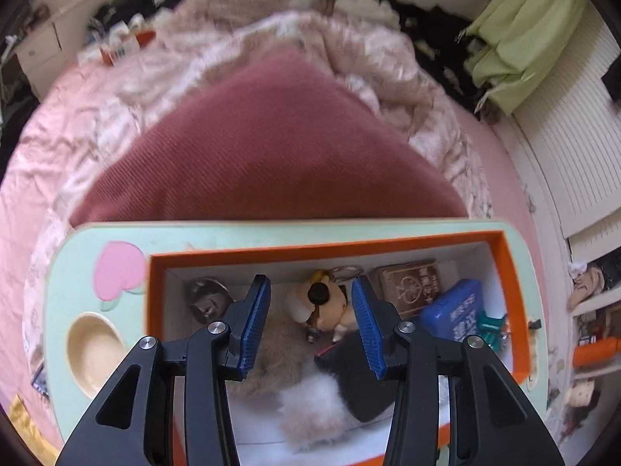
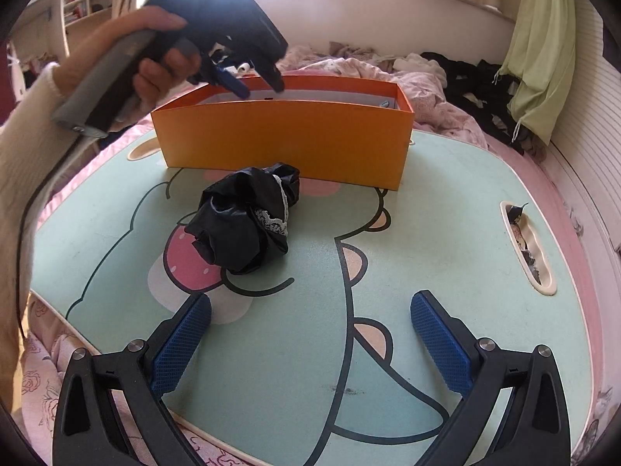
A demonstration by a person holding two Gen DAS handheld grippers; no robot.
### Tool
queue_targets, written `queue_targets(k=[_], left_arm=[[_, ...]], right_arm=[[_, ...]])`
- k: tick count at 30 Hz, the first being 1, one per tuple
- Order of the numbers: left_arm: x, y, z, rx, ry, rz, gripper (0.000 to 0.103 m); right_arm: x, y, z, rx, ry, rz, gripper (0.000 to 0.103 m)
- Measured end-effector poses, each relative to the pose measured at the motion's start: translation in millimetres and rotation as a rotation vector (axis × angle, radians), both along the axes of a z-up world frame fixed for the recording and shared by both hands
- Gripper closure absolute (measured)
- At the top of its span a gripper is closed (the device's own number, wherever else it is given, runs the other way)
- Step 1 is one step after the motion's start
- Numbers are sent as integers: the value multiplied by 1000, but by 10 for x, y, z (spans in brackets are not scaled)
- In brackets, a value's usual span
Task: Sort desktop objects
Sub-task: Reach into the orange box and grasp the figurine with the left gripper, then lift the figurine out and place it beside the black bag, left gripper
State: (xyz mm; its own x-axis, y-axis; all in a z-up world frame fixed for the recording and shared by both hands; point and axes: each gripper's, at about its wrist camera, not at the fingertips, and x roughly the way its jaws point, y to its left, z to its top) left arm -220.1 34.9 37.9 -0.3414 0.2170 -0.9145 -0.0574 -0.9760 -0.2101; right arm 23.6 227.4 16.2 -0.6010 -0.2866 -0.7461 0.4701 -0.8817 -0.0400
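Left fingers (image 1: 310, 326) apart over orange box (image 1: 516, 295), empty, right fingers (image 2: 310, 343) wide

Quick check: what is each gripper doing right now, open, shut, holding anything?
Left gripper: jaws partly open above the orange box, holding nothing.
Right gripper: jaws wide open over the table, empty.

- One orange box (image 2: 287, 143) stood on one lap table (image 2: 446, 264), ahead of the right jaws.
- One black bundle (image 2: 248, 217) lay between the right jaws and the box.
- In the box, under the left jaws: one dog keychain (image 1: 322, 303), one blue case (image 1: 458, 314), one brown card box (image 1: 411, 283), one fur pompom (image 1: 306, 400), one round metal piece (image 1: 205, 295).
- One cup recess (image 1: 95, 349) sat left of the left jaws.
- Two grippers: left (image 1: 310, 322), right (image 2: 310, 345).
- One red cushion (image 1: 271, 147) lay beyond the box.
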Motion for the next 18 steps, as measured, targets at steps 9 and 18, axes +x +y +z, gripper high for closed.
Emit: queue_targets(k=[9,18], left_arm=[[-31,155,-190,-12,-38,-63,58],[-9,57,-144,79,0,-73,62]], right_arm=[[6,-11,-5,-1,2,0,0],[20,-21,-12,-2,5,1,0]])
